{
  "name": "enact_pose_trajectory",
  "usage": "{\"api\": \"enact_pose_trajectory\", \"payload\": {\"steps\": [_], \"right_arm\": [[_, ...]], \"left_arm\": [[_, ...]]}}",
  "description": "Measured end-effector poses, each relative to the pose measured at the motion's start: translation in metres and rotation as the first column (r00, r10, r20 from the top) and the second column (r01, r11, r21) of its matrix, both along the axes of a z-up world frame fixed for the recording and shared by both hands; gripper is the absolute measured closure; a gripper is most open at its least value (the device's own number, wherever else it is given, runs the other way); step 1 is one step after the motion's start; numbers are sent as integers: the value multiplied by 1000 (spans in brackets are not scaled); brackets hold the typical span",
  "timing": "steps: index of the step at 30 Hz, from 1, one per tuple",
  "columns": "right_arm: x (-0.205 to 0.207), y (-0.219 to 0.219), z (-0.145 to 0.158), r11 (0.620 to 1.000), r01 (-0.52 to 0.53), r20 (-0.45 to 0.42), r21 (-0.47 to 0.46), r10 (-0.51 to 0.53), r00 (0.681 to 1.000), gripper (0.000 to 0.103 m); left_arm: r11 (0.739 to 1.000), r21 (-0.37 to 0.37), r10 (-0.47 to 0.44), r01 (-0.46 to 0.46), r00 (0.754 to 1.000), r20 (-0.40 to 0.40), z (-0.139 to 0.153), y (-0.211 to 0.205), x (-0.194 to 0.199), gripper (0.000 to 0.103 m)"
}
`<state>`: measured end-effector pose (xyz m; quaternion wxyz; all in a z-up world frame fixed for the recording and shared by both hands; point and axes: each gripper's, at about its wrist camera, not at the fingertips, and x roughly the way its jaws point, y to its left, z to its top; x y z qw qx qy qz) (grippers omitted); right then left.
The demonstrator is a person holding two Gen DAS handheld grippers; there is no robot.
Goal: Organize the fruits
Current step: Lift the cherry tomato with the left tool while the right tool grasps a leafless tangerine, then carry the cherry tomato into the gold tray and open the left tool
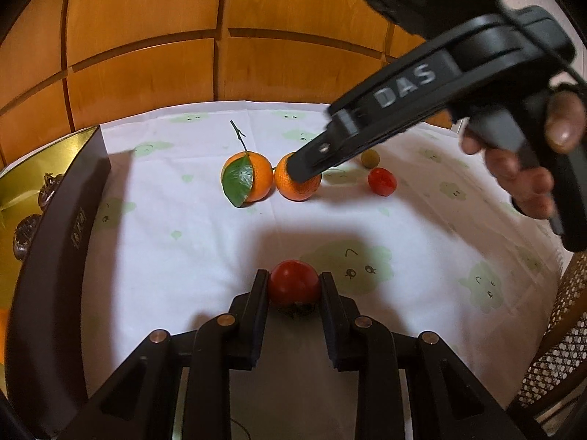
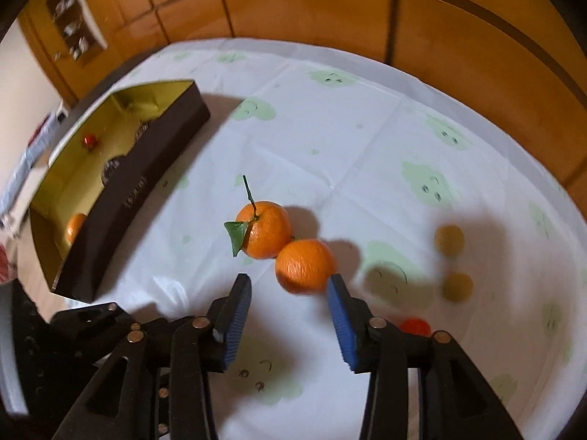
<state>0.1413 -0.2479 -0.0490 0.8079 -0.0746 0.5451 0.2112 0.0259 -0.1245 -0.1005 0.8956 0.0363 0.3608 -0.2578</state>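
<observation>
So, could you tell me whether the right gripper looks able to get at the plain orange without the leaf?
Probably yes. The right gripper is open just in front of the plain orange, nothing between them, though the leafy orange touches its far side.

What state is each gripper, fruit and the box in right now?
left gripper: jaws shut on the red tomato.
right gripper: jaws open, closing in on the plain orange.
leafy orange: on the cloth, touching the plain orange.
small red tomato: loose on the cloth.
green fruit: loose on the cloth.
box: open, some fruit inside.
</observation>
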Motion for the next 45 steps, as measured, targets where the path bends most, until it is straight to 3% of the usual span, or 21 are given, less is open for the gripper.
{"api": "enact_pose_trajectory", "payload": {"steps": [4, 8, 11, 15, 21, 27, 33, 37, 45], "right_arm": [[9, 9, -9, 996, -38, -4, -76, 38, 999, 51], [14, 13, -18, 992, -60, -7, -109, 59, 998, 51], [12, 11, -19, 994, -45, 15, -98, 47, 999, 62], [-6, 2, -10, 998, -17, 38, -54, 20, 999, 62], [-37, -12, -10, 1000, 6, -11, 21, -6, 1000, 62], [-35, -18, -19, 998, 56, -17, 18, -56, 998, 62], [-31, -20, -22, 998, 64, -30, 28, -63, 998, 62], [-32, -18, -27, 998, 51, -53, 29, -49, 997, 62], [-36, -10, -29, 998, 31, -1, -46, -31, 1000, 63]], "left_arm": [[1000, -5, -2, 2, 1000, 1, 0, 1, -1, 75], [1000, -9, -2, 2, 1000, 0, -1, 1, 1, 75], [1000, -10, -2, 2, 1000, 0, -1, 1, 1, 75], [1000, -10, -2, 2, 1000, 0, -1, 1, 1, 75], [1000, -3, -1, 1, 1000, 4, -2, 0, 1, 75], [999, 40, -12, 13, 1000, -17, 3, -5, 3, 76], [1000, 19, -7, 9, 997, -73, 10, -2, 9, 77], [1000, -15, -6, 5, 999, -54, 29, 3, 3, 77], [987, -133, 86, -86, 996, -6, 89, 46, -2, 76]]}}
